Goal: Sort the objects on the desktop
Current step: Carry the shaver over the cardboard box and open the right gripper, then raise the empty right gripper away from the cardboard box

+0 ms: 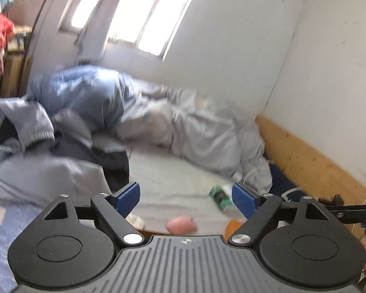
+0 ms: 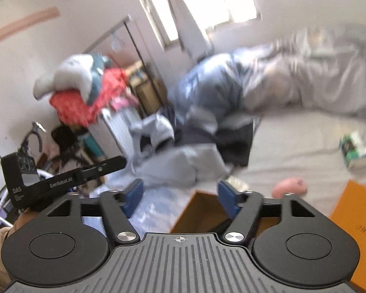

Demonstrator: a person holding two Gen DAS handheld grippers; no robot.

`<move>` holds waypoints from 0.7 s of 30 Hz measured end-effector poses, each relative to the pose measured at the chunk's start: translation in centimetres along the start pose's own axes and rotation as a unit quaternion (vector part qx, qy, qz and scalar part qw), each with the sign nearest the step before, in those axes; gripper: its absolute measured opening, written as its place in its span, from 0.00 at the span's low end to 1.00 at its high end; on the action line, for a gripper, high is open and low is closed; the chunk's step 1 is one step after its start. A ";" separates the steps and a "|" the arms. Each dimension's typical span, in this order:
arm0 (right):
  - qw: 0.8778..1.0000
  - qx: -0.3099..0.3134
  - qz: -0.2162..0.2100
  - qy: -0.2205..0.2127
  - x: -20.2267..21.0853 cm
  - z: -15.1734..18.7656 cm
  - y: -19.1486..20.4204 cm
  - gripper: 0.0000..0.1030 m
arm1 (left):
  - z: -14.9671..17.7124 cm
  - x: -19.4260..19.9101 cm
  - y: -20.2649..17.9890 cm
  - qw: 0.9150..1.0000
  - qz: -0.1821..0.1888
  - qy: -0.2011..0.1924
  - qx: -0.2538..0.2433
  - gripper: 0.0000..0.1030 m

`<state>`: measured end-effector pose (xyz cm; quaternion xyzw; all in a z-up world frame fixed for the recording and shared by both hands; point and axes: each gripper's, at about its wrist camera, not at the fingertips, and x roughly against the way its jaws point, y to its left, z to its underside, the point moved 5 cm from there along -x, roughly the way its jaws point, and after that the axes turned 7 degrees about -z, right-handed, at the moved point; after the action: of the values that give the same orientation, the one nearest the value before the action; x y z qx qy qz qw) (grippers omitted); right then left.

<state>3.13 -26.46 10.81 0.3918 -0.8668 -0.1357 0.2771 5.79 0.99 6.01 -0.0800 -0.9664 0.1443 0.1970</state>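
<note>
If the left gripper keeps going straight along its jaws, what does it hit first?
Probably the bare pale grey bed sheet, since nothing sits between the open jaws of the left gripper. The small green and white box lies just right of that line. Blur makes depth uncertain.

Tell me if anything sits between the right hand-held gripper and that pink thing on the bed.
Nothing visible does. The right hand-held gripper is open and empty, and the pink object lies on bare sheet just right of it, beside the open orange box.
</note>
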 end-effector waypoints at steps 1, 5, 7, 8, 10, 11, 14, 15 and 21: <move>1.000 0.008 0.003 -0.014 1.1 0.3 0.7 0.76 | -0.1 1.0 -0.2 1.000 0.001 -0.010 0.000 0.96; 0.998 0.025 0.025 -0.057 3.9 2.4 2.2 0.81 | 1.0 3.6 -0.8 0.999 -0.003 -0.046 -0.006 1.00; 0.996 0.032 0.045 -0.065 4.4 3.8 2.3 0.81 | 1.9 4.1 -1.0 0.998 -0.008 -0.060 -0.007 1.00; 0.996 0.033 0.054 -0.069 4.5 4.5 2.2 0.81 | 2.4 4.4 -1.0 0.998 -0.009 -0.065 -0.004 1.00; 0.994 0.027 0.068 -0.079 4.5 5.8 1.6 0.82 | 3.5 4.8 -0.8 0.997 -0.011 -0.076 0.000 1.00; 0.994 0.020 0.075 -0.083 4.4 6.4 1.1 0.84 | 4.0 4.9 -0.7 0.997 -0.015 -0.080 -0.004 1.00; 0.991 -0.008 0.095 -0.091 4.0 7.8 -0.3 0.92 | 4.8 4.3 -0.2 0.995 -0.039 -0.085 -0.019 1.00; 0.991 -0.018 0.099 -0.093 3.9 8.3 -0.8 0.92 | 4.9 3.9 0.1 0.996 -0.045 -0.079 -0.018 1.00; 0.989 -0.033 0.111 -0.087 2.9 9.5 -1.5 1.00 | 5.3 2.5 0.5 0.997 -0.058 -0.043 0.002 1.00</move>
<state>-3.09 -29.50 3.54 0.2703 -0.9207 -0.1663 0.2271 1.40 0.69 2.07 -0.0172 -0.9767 0.1381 0.1632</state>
